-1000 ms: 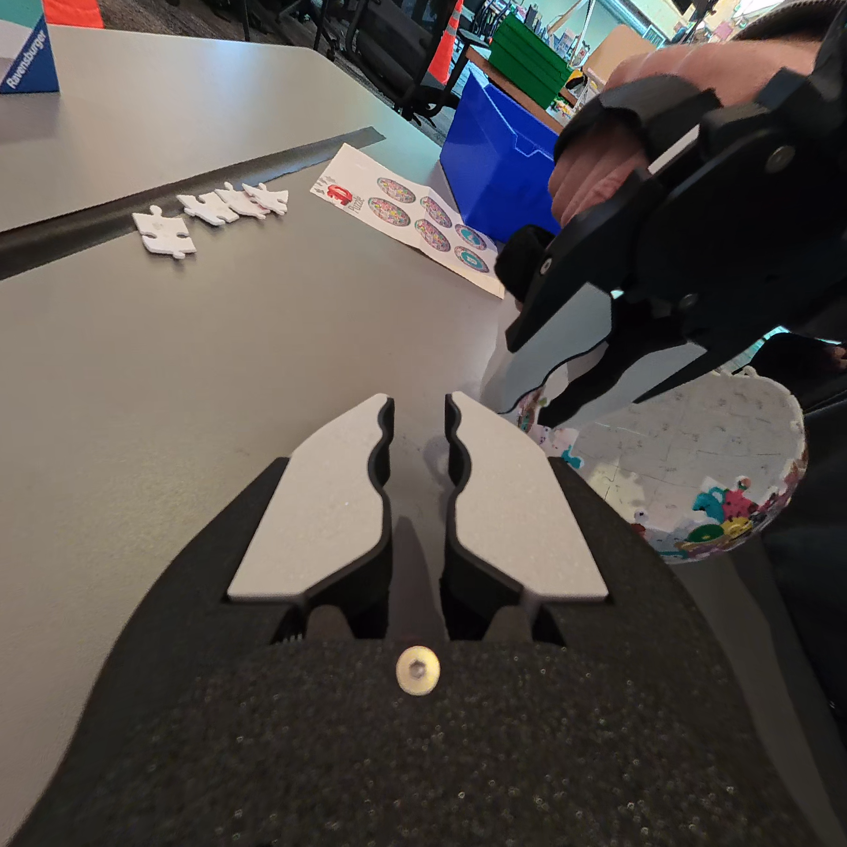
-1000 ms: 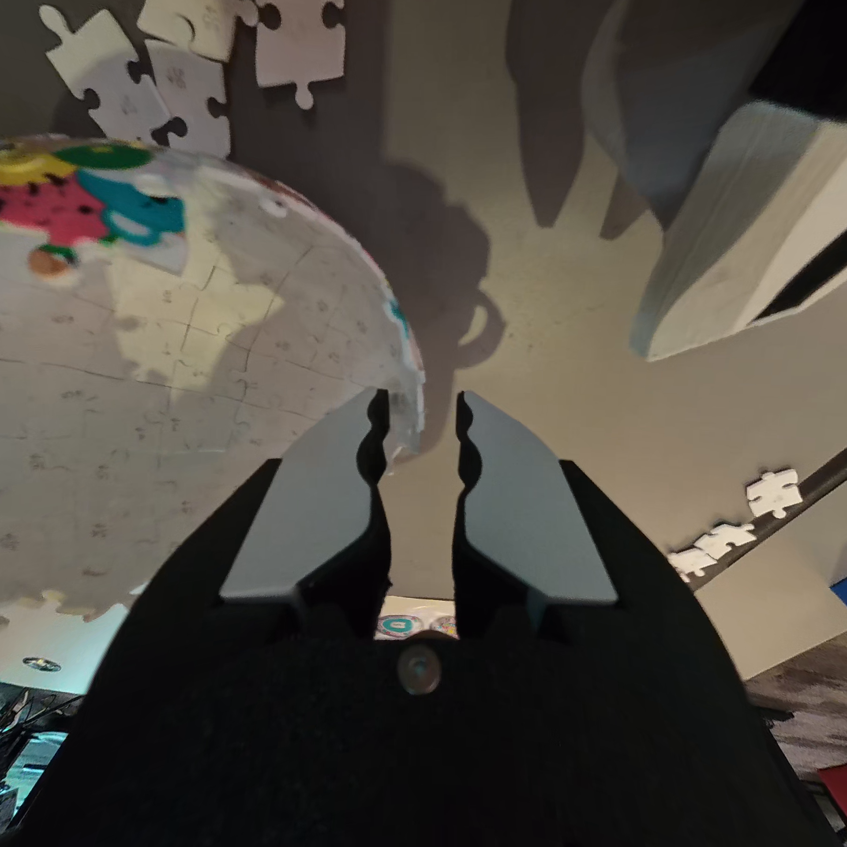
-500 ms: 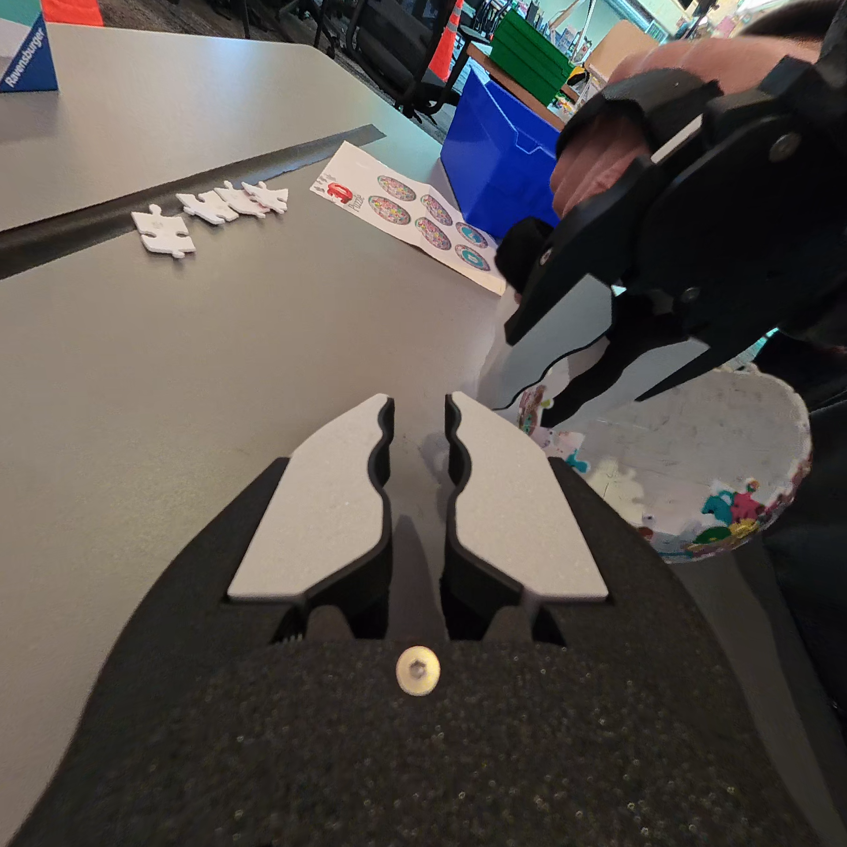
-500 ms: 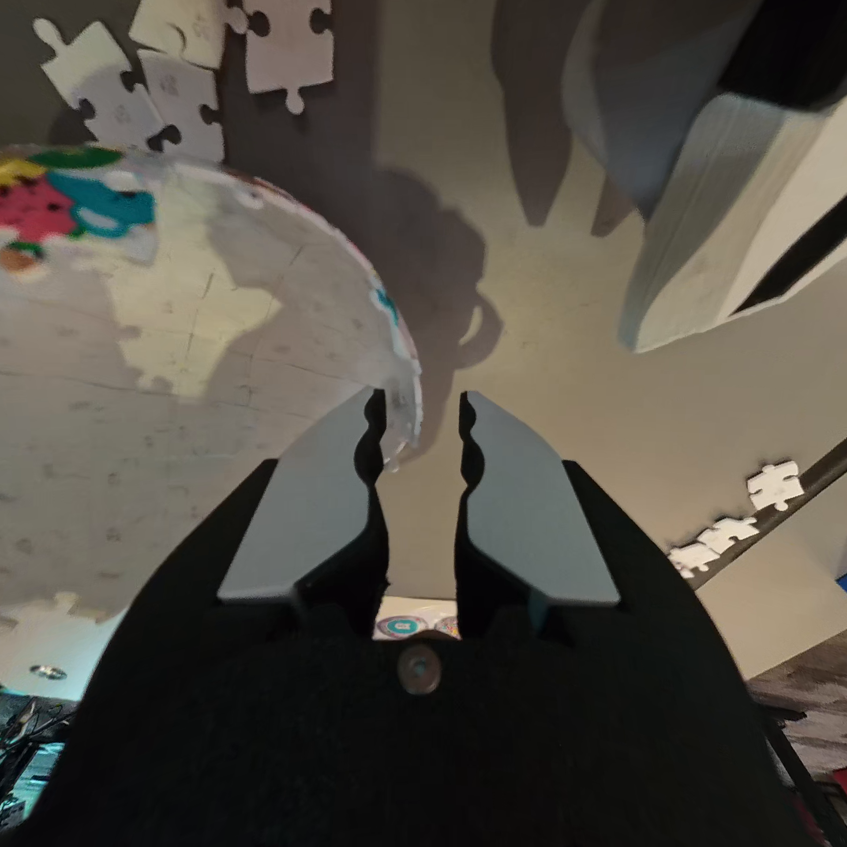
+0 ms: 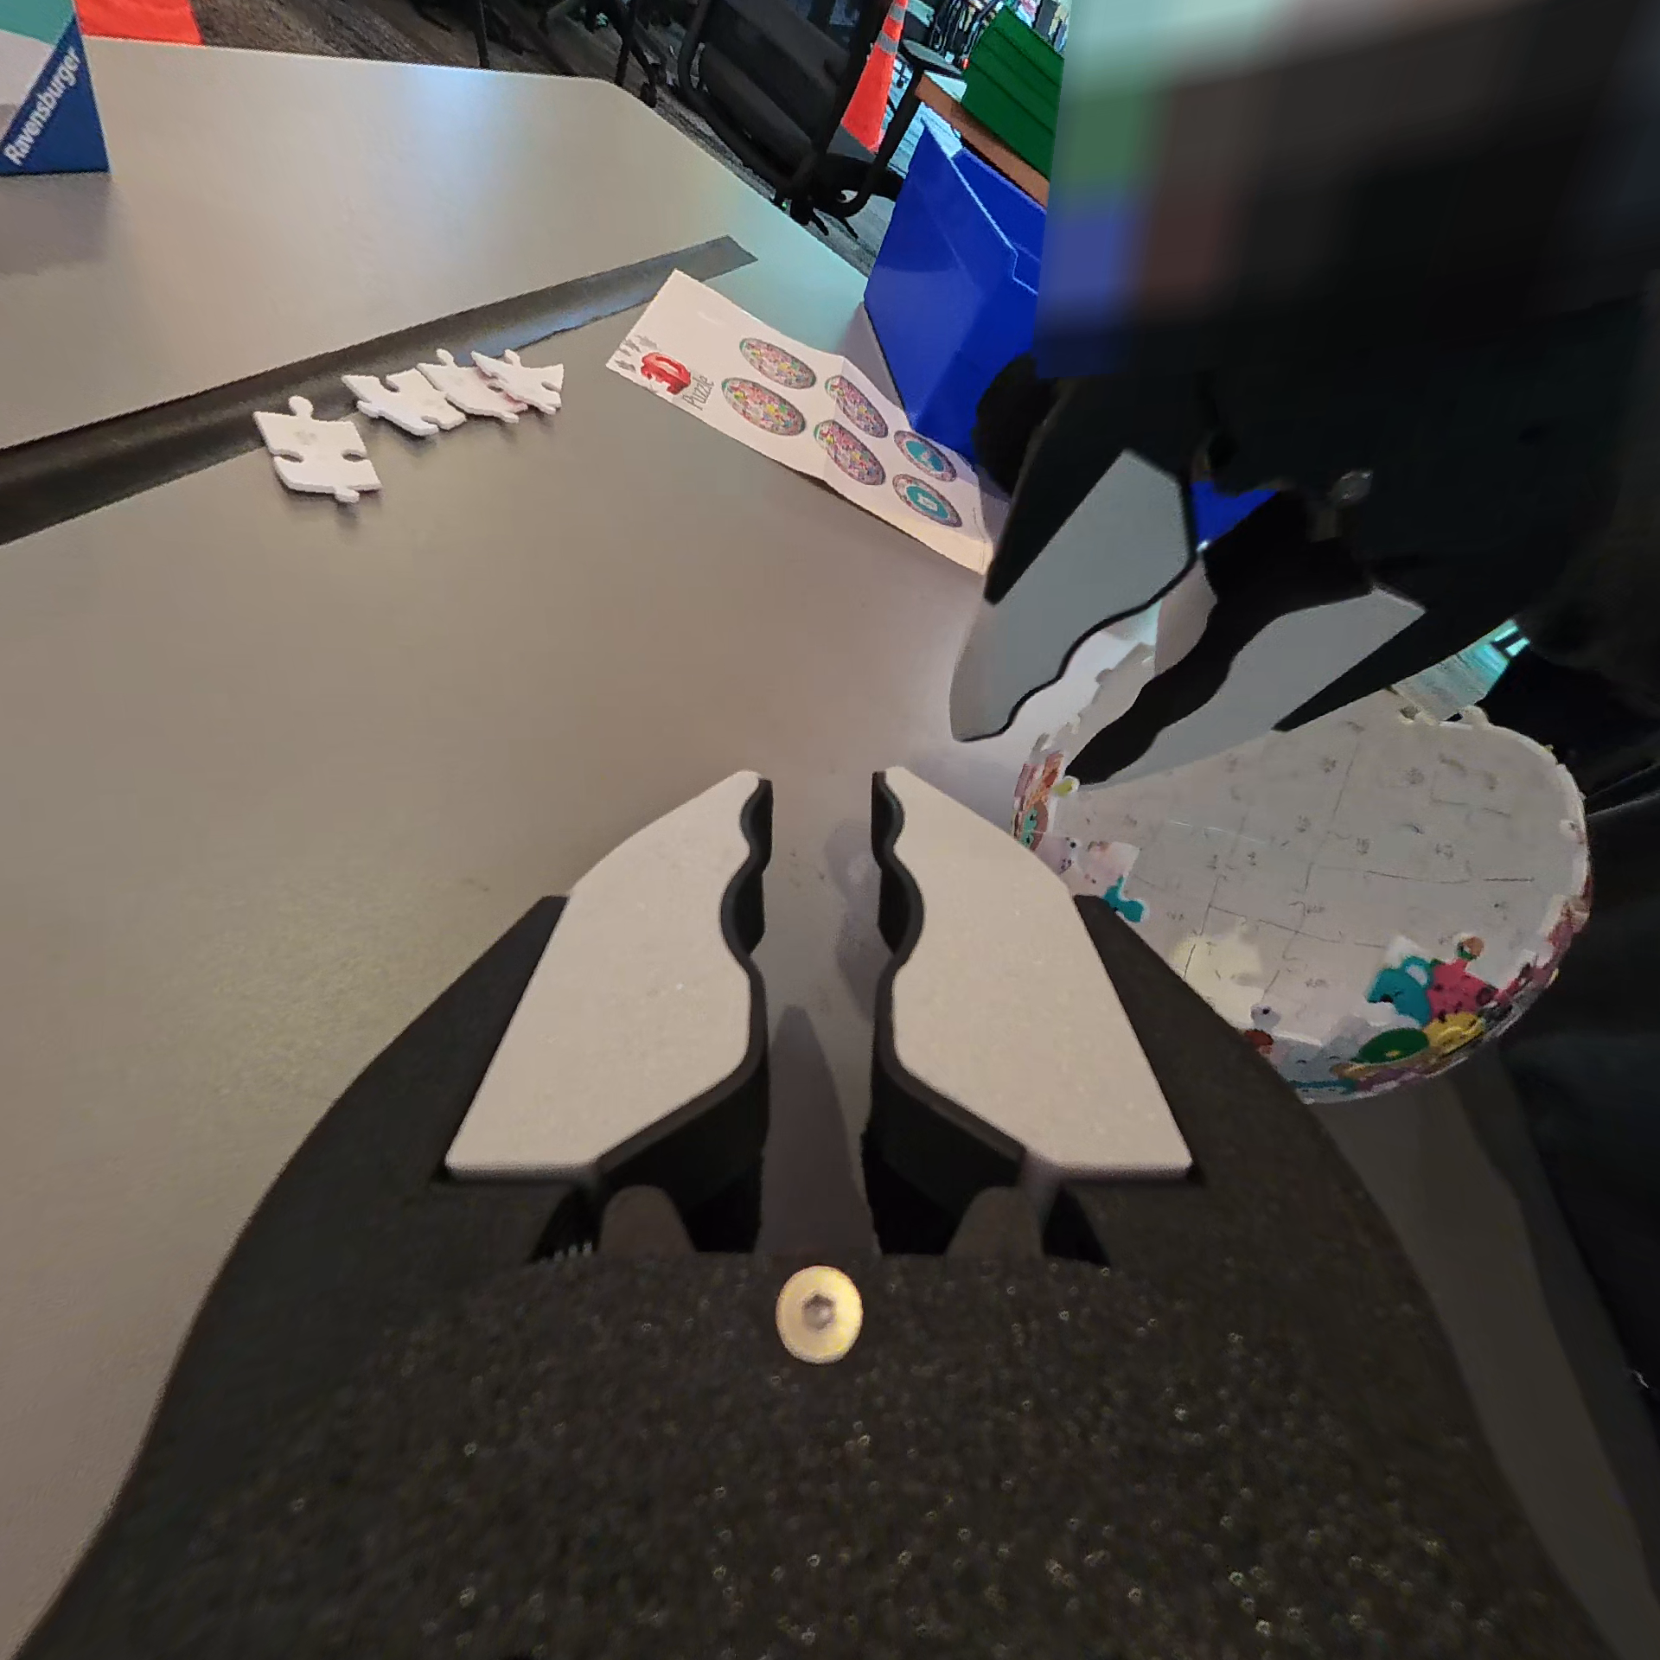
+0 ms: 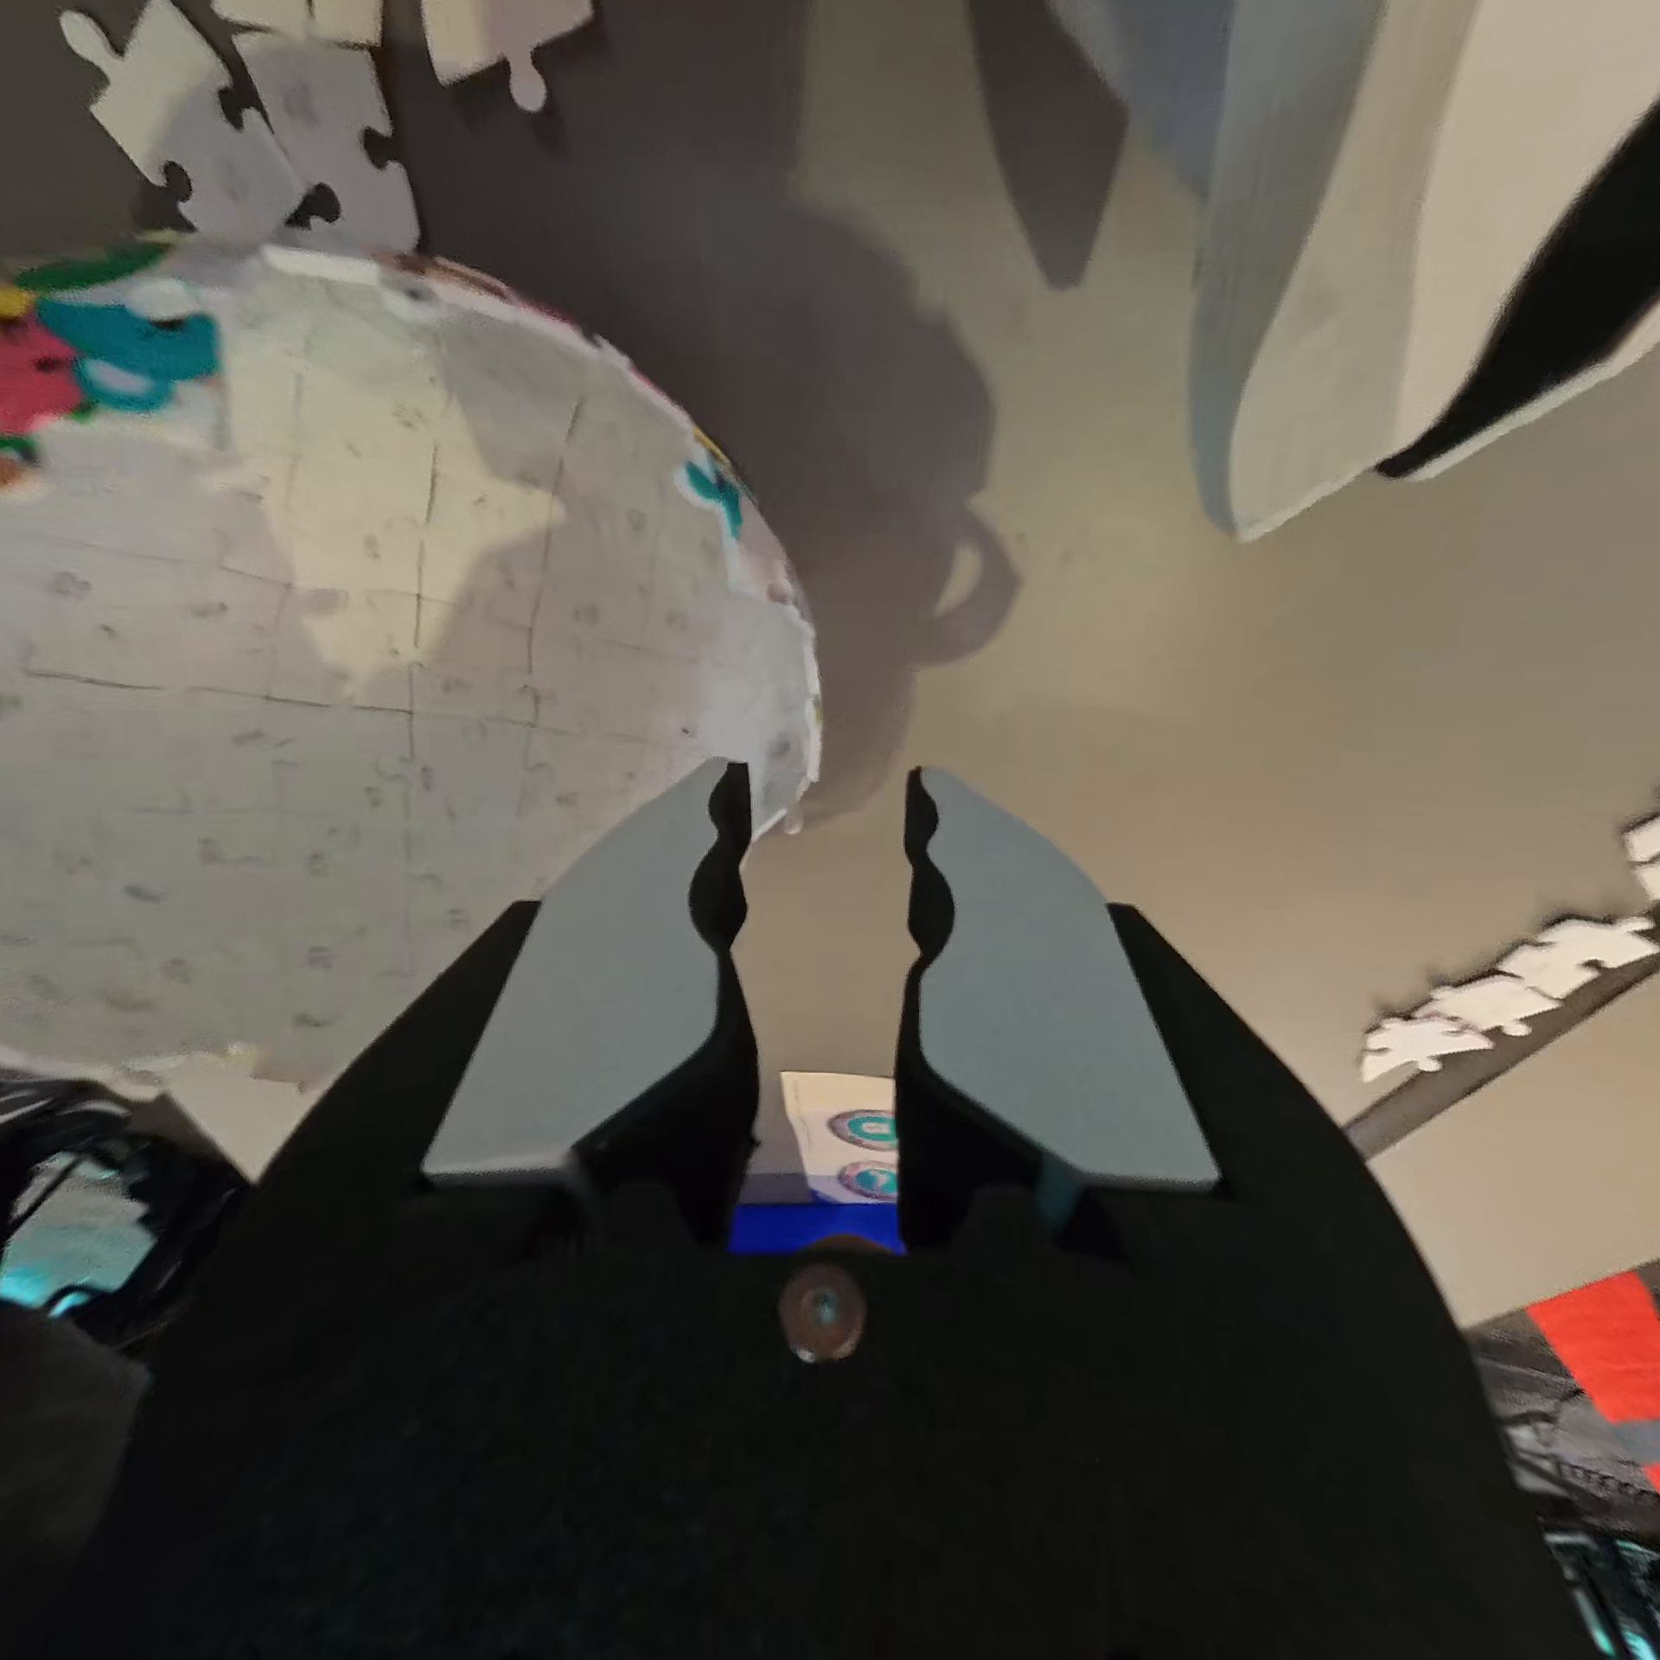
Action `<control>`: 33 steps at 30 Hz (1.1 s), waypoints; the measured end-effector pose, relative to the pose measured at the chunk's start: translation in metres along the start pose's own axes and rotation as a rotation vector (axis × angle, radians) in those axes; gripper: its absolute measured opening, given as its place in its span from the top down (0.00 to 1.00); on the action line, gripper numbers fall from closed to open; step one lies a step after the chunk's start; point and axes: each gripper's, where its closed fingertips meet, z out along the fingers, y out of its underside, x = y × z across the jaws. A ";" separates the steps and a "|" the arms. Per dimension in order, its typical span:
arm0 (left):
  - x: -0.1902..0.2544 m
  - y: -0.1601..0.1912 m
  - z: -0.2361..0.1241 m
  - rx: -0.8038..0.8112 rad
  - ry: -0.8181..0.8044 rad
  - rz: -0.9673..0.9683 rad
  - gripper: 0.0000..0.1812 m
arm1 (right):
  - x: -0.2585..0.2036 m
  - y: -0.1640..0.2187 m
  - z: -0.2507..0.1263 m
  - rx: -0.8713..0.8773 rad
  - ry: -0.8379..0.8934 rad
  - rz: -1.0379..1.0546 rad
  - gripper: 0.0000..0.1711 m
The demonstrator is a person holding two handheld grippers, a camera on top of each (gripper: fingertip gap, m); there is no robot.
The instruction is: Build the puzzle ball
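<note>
The puzzle ball is a half-built shell (image 5: 1302,898), white inside and colourful outside, lying open side up on the grey table (image 5: 449,763). It fills the left of the right wrist view (image 6: 359,674). My right gripper (image 6: 822,781) is open and its tips straddle the shell's near rim; it also shows in the left wrist view (image 5: 1024,746). My left gripper (image 5: 819,808) is open and empty, low over the table just left of the shell. Several loose white pieces (image 5: 314,449) lie at the back left.
A printed leaflet (image 5: 808,413) lies beyond the shell, with a blue bin (image 5: 952,296) behind it off the table edge. A puzzle box (image 5: 45,108) stands at the far left. More loose pieces (image 6: 251,153) lie beside the shell. A dark seam (image 5: 539,305) crosses the table. Spacing between my two grippers at the tips: around 9 centimetres.
My right gripper has shifted and tilted slightly at the shell's rim, and its view is blurred. The left gripper and the loose pieces have not moved.
</note>
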 end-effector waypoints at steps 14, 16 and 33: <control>0.000 0.001 0.001 -0.006 0.004 -0.003 0.89 | -0.009 0.002 0.008 -0.015 -0.198 0.106 0.94; 0.000 0.001 0.001 -0.006 0.004 -0.003 0.89 | -0.008 0.001 0.008 -0.012 -0.193 0.104 0.95; 0.000 0.001 0.001 -0.007 0.003 -0.004 0.89 | -0.010 -0.003 0.005 0.003 -0.173 0.090 0.97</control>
